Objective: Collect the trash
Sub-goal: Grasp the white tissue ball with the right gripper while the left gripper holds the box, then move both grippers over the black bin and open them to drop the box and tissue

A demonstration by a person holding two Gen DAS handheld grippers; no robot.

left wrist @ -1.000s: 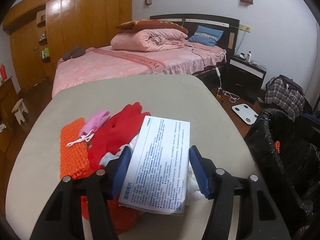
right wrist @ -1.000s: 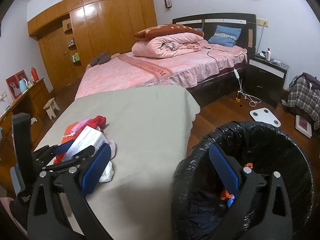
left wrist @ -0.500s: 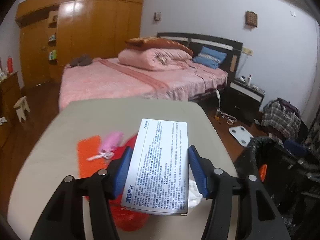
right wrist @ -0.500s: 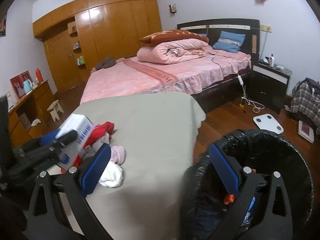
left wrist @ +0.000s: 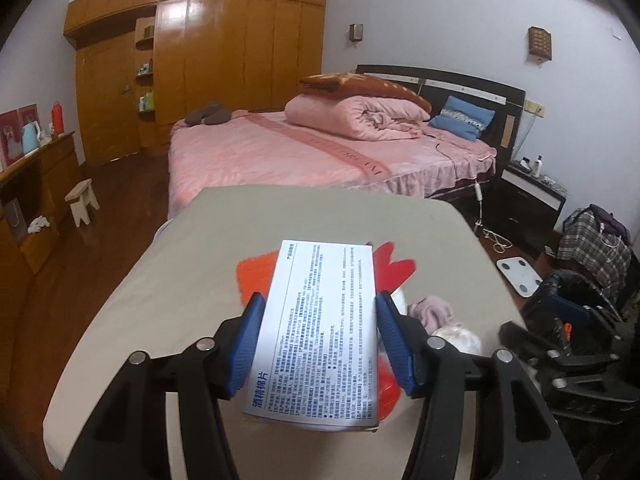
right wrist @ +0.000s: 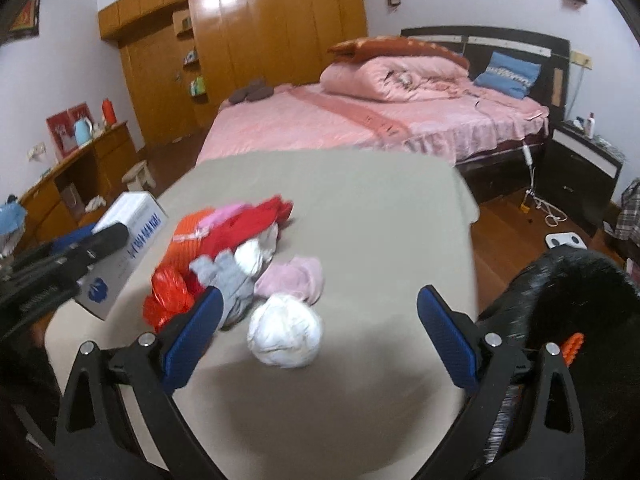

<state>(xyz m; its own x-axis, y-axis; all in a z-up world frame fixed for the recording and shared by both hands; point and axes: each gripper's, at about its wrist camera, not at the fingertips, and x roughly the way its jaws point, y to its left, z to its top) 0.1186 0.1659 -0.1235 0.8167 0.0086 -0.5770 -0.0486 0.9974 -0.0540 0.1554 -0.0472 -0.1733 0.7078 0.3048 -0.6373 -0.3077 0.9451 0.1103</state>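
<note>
L tongs (left wrist: 316, 344) gripping box (left wrist: 320, 320), R tongs (right wrist: 320, 336) empty

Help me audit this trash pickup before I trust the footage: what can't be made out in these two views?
- Trash bin: contents mostly hidden; right wrist view cuts it off and it is blurred.
- White box, clamped in left gripper: small print unreadable; it covers the pile behind.
- Red bag: contents unclear, part hidden by the open right gripper.

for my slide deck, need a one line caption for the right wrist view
Open right gripper above a white crumpled wad on the beige table, left gripper lifting a white box.
</note>
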